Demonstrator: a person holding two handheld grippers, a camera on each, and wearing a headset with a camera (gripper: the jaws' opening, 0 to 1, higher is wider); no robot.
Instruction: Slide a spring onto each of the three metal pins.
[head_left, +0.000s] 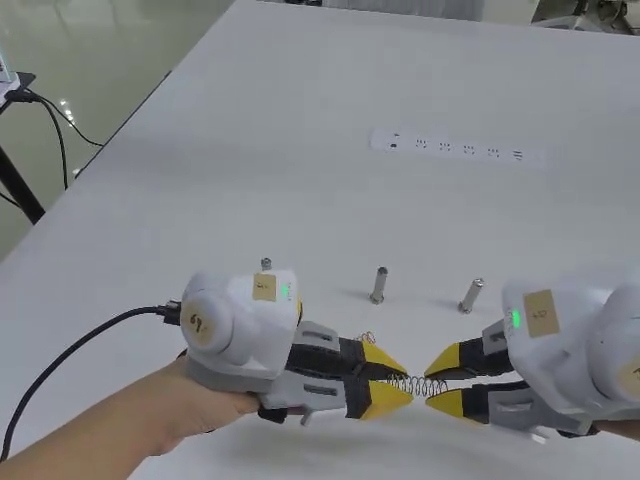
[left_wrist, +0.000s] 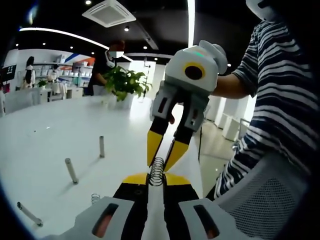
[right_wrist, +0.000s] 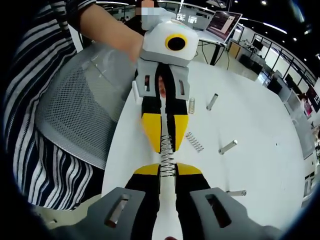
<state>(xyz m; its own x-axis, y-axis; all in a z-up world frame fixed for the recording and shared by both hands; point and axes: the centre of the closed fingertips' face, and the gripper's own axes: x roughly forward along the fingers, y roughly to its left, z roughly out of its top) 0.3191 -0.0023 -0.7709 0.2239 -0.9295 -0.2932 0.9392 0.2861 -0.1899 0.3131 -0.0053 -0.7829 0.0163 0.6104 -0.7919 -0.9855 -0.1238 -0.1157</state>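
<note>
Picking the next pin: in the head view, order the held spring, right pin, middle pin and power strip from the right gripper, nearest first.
1. spring, at the right gripper tips.
2. right pin, just beyond.
3. middle pin, farther left.
4. power strip, far back.

**White shells, yellow tips**

I read the left gripper and right gripper as white-bodied, with black jaws ending in yellow. The spring and 3 pins are silver-grey. The surface is plain white. The person's shirt is striped dark and white.
</note>
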